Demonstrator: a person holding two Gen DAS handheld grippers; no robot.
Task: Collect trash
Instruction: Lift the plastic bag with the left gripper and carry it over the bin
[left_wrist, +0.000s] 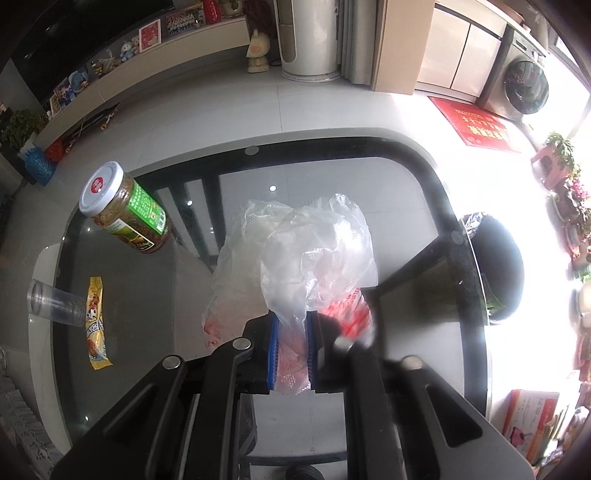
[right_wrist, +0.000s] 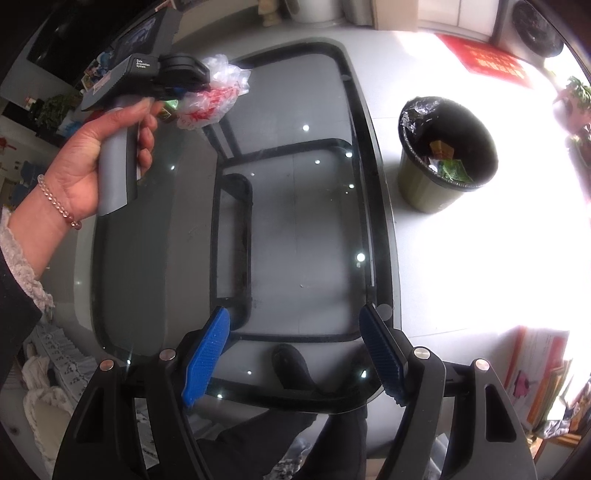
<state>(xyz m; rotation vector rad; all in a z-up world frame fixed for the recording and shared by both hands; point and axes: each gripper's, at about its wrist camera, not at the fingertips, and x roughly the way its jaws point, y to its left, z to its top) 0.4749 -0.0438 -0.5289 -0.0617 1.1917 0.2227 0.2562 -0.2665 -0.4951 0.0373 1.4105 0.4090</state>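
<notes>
My left gripper (left_wrist: 291, 325) is shut on a crumpled clear plastic bag (left_wrist: 306, 254) with red print, which hangs above the glass table (left_wrist: 424, 206). The right wrist view shows the same bag (right_wrist: 218, 92) bunched at that gripper's tip, held up by a person's hand (right_wrist: 88, 162) at the upper left. My right gripper (right_wrist: 295, 336) stands open over the table's near edge, with nothing between its blue pads (right_wrist: 207, 358). A dark bin (right_wrist: 447, 151) with a black liner sits on the floor beyond the table's right edge, with wrappers inside. The bin (left_wrist: 491, 266) is partly washed out by glare in the left wrist view.
On the table's left side stand a green-labelled jar (left_wrist: 125, 210) with a white lid and a clear plastic cup (left_wrist: 55, 302). A yellow snack wrapper (left_wrist: 96, 325) lies beside them. A red mat (left_wrist: 476, 125) and a washing machine (left_wrist: 524, 85) are far back on the floor.
</notes>
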